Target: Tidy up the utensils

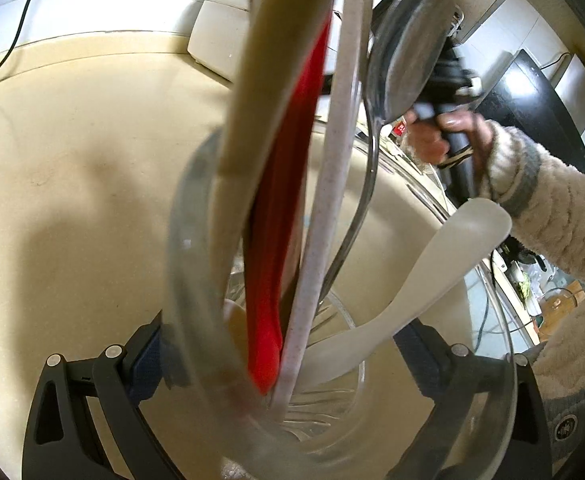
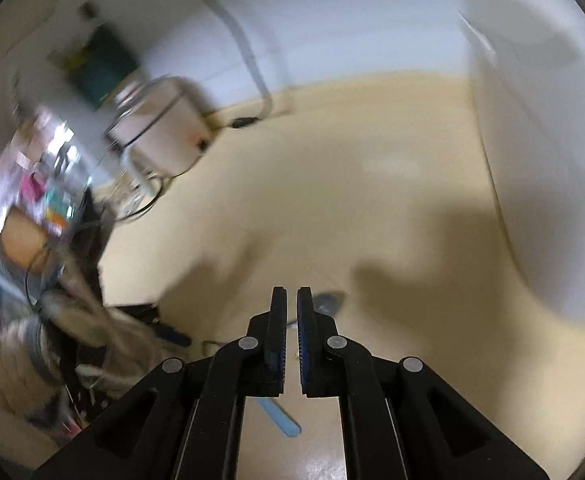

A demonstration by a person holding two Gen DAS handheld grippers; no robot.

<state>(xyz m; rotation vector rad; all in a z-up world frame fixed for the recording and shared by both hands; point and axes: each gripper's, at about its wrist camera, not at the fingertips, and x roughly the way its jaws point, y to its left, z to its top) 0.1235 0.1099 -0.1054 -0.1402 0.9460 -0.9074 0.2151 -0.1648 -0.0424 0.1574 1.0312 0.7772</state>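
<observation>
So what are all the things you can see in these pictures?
glass cup: one, clear, held between the left gripper's fingers, utensils standing in it
red utensil: one, red, in the cup
beige utensil: one, cream, in the cup beside the red one
speckled handle: one, pale grey, in the cup
metal spoon: one, silver, bowl end up, in the cup
white spoon: one, frosted white, leaning out over the rim
blue utensil: one, light blue, on the counter below the right gripper
counter: one, beige
left gripper: black, closed on the cup
right gripper: black, nearly shut, empty
right hand: holding the right gripper's handle
</observation>
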